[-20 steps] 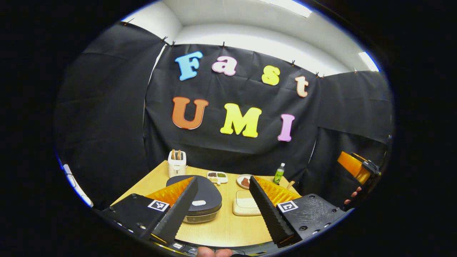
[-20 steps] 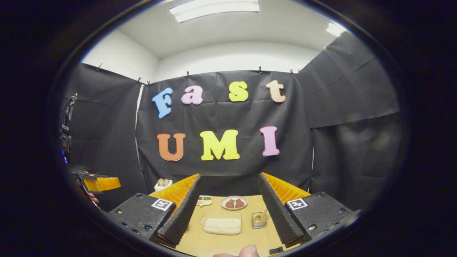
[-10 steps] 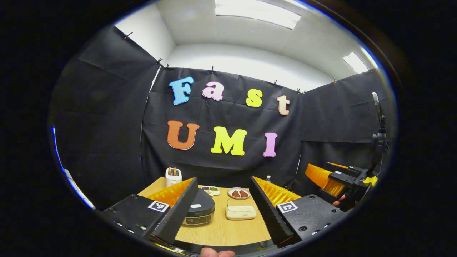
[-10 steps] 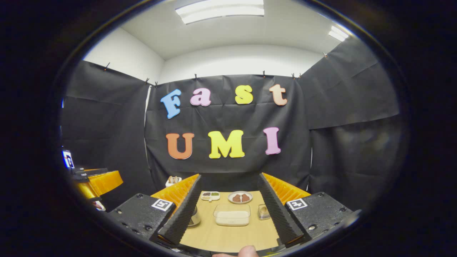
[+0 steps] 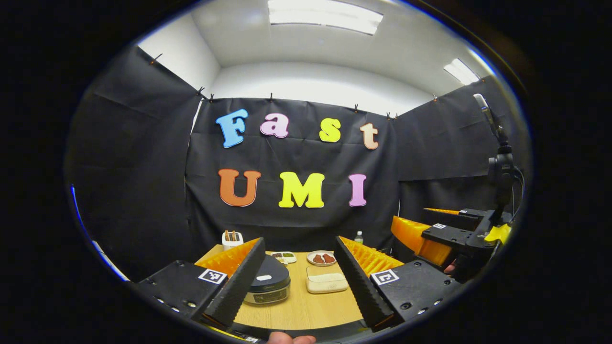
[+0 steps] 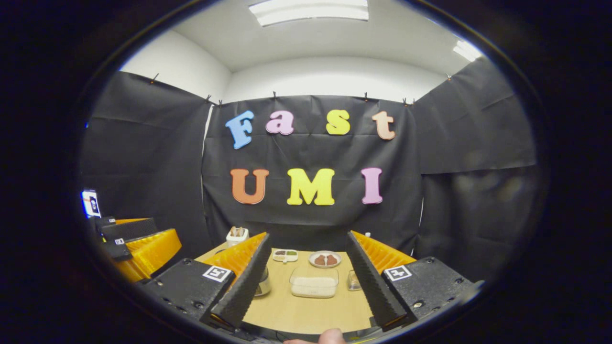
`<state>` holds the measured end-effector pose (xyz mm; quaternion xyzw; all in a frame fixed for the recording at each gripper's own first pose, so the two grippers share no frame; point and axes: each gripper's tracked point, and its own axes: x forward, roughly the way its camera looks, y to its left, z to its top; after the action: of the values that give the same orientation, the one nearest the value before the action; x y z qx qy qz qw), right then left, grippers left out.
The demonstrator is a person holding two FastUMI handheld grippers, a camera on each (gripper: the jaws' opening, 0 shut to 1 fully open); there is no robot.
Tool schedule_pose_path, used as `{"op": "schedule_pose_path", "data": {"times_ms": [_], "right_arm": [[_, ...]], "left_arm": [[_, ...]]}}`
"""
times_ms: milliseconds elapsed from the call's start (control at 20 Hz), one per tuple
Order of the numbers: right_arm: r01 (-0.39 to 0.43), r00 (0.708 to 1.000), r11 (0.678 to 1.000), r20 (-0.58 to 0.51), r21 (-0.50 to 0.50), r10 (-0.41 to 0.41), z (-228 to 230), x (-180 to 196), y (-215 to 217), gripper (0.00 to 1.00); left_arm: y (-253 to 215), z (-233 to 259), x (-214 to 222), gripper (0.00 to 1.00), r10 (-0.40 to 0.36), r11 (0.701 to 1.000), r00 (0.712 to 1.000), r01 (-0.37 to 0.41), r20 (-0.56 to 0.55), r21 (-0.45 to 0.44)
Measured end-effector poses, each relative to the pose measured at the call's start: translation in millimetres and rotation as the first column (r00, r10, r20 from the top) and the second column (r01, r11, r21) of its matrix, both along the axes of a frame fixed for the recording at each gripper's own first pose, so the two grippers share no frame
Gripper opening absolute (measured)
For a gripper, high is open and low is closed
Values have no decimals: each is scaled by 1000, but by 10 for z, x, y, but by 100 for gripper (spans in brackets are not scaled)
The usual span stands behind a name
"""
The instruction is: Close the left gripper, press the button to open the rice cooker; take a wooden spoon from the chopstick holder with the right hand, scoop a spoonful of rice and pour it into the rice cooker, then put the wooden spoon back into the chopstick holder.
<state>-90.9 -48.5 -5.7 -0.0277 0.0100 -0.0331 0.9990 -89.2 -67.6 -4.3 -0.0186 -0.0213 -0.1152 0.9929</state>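
Observation:
The rice cooker (image 5: 267,285) sits with its dark lid down and a pale button (image 5: 263,277) on top, on the wooden table (image 5: 306,308), just inside my left gripper's (image 5: 299,241) left finger. This gripper is open and well back from the cooker. A clear box of rice (image 6: 314,285) lies between the fingers of my open right gripper (image 6: 308,236), far ahead of them. The small clear chopstick holder (image 6: 354,281) peeks out beside its right finger; the spoon is too small to make out. The cooker (image 6: 263,284) is half hidden behind its left finger.
At the table's back stand a white toaster (image 5: 233,238), a divided dish (image 5: 286,258), a plate with brown food (image 5: 321,258) and a small bottle (image 5: 358,237). The right gripper (image 5: 430,234) hovers off the table's right side, the left gripper (image 6: 143,246) off its left.
Both views have pulled back and tilted up: the table things look smaller and farther, and more ceiling shows. Each gripper now sees more of the other. Both stay open.

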Motion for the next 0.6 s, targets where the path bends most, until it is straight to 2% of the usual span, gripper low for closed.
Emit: {"op": "schedule_pose_path", "data": {"times_ms": [200,600], "right_arm": [[-5,1000,1000,7,-8,5,31,-4,88,100],[21,1000,1000,5,4,-21,17,21,-30,100]], "left_arm": [[-1,20,18,94,-12,1000,1000,12,1,-11],[-55,-50,85,94,-21,1000,1000,21,-5,8]]}}
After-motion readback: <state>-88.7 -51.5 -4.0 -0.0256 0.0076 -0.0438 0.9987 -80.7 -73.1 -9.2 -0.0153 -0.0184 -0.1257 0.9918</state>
